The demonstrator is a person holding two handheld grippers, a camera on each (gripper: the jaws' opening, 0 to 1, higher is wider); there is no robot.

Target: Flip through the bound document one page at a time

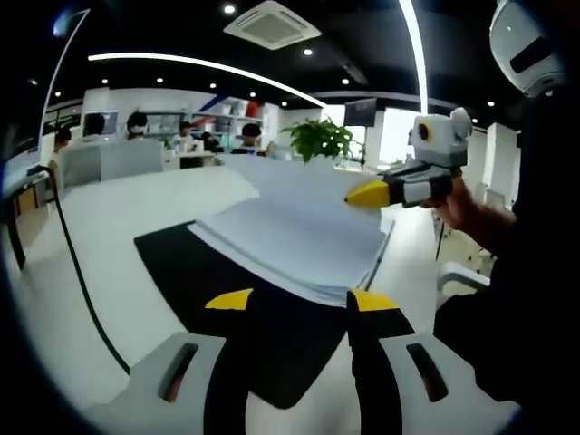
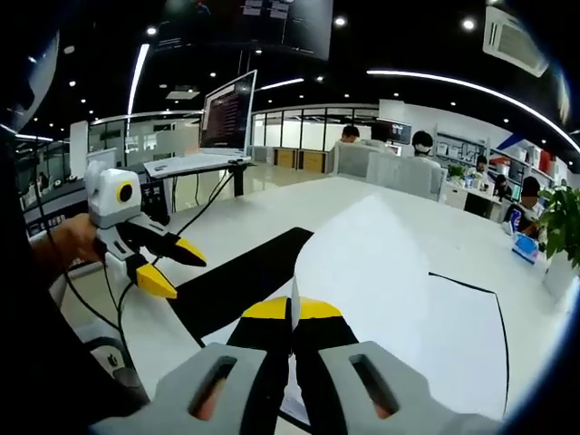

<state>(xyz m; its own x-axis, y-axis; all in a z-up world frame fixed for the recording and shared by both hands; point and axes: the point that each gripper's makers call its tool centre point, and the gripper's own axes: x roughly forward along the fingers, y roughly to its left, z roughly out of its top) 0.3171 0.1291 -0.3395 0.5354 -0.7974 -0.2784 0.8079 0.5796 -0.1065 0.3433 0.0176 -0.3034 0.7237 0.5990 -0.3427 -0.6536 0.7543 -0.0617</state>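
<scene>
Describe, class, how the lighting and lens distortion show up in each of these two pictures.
Left gripper view: ceiling light strips bend into arcs from the fisheye lens; the lifted page is evenly lit, while the person's sleeve at right is dark. Right gripper view: the strip lights curve likewise, the white table looks bright and glossy, and the right hand-held gripper appears enlarged in the foreground.

distant seated people point(image 1: 136, 124) too small (blurred), mat point(image 1: 181, 263) partly covered
</scene>
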